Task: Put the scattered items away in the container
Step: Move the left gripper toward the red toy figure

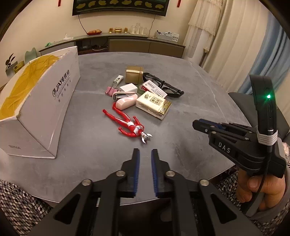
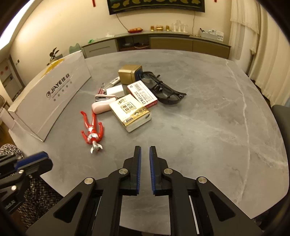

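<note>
Left gripper (image 1: 145,150): jaws narrowly parted, empty, above grey stone table (image 1: 181,127). Right gripper (image 2: 145,148): likewise narrow, empty. White cardboard box (image 1: 45,112): table's left side, top open. Red-and-silver toy figure (image 1: 126,124): flat beside box. Behind it, clustered: pink stapler (image 1: 125,101), cream tissue packet (image 1: 154,105), black safety glasses (image 1: 163,85), gold cube tin (image 1: 134,74).

Cream walls (image 2: 72,23) carry a dark framed picture (image 1: 119,7) above a long low sideboard (image 2: 163,42). Pale curtains (image 1: 235,45) hang right of the grey marbled desk (image 2: 208,112).
</note>
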Demonstrator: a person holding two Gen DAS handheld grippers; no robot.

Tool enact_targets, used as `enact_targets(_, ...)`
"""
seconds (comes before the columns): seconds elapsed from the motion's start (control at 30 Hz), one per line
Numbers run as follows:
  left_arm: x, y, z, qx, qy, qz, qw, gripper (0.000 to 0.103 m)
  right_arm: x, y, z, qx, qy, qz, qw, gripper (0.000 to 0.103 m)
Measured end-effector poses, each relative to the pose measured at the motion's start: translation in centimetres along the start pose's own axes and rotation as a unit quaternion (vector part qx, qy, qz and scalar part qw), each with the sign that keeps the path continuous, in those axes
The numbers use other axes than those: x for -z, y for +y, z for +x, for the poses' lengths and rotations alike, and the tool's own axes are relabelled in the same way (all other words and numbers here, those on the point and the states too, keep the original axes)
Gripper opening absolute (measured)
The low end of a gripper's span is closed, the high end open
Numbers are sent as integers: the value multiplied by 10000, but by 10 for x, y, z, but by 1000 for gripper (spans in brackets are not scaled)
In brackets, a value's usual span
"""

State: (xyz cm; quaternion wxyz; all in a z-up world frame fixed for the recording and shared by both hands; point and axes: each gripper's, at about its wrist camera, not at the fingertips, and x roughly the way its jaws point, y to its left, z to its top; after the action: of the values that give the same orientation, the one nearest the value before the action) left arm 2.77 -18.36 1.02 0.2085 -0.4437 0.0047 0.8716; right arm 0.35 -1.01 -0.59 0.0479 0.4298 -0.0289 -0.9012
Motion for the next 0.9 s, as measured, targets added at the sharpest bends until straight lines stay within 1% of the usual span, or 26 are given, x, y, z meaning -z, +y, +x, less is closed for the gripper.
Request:
enact_targets(0.13,-1,2,2,8,43,-50,10000,8,-1,2,0,-21,18,-19,10000,10)
enact_targets(0.2,-2,4,3,16,76,-111,9999,11,-2,3,0,-29,25,-28,10000,11)
enact_targets(0.23,-2,5,4,12,94,-153,9998,17,-2,3,0,-33,29,-25,10000,12)
enact_targets(0.27,-2,7,5,11,97,-199,9998,30,-3,3,0,-35,35,-15,10000,22)
enact_targets(0.3,-2,9,6,15,87,-261,9996,37,-3,3,0,-25,36,1,10000,30)
enact_targets(0.33,-3,12,6,10,72,-324,9994,51,-4,2,0,-10,27,18,10000,43)
enact_targets(0.37,-3,14,6,4,46,-373,9993,58,-4,2,0,-9,18,34,10000,46)
enact_targets(0.43,-3,17,6,-4,17,-438,9990,66,-5,2,1,-37,37,54,10000,47)
enact_targets(0.57,-4,22,10,23,-3,-528,9986,75,-5,4,7,-62,143,40,9999,47)
enact_targets(0.77,-6,26,25,78,80,-542,9985,77,-7,6,17,-100,275,35,9996,49)
enact_targets(0.9,-15,27,42,58,142,-466,9988,77,-10,5,29,-109,417,74,9990,49)
